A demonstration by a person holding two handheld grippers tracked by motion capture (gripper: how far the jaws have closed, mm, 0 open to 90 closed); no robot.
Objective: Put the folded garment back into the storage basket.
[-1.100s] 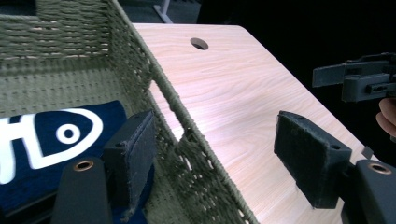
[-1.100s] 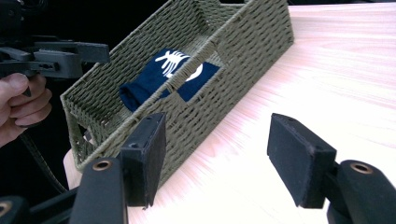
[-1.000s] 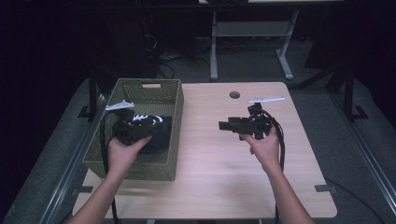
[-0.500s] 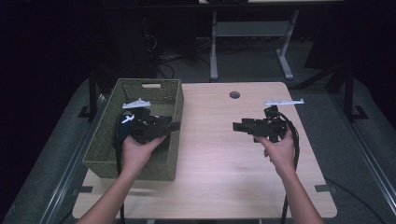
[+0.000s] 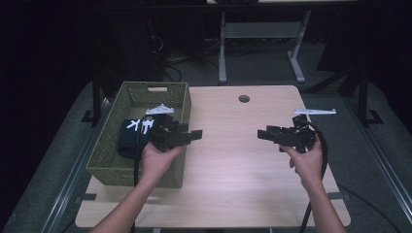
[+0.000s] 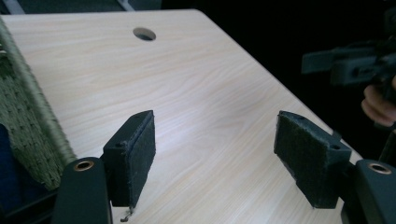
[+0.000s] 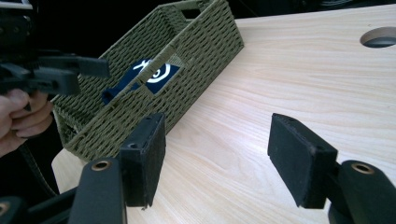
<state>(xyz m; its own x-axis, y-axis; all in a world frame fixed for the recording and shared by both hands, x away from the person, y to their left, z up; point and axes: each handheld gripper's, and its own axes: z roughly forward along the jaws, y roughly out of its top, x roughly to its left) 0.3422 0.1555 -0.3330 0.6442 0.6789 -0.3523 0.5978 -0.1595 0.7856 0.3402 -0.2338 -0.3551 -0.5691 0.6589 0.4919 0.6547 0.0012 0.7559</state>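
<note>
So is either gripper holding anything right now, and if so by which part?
Nothing is held. The left gripper and right gripper both stand open over the table.

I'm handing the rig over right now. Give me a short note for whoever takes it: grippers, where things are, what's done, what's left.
Left gripper: open, empty, over the basket's right rim.
Right gripper: open, empty, above the table's right half.
The two point at each other.
Basket: left side of the table, with a dark blue cloth with white markings lying inside.
Done: cloth is in the basket.
Left: nothing else lies on the tabletop.
</note>
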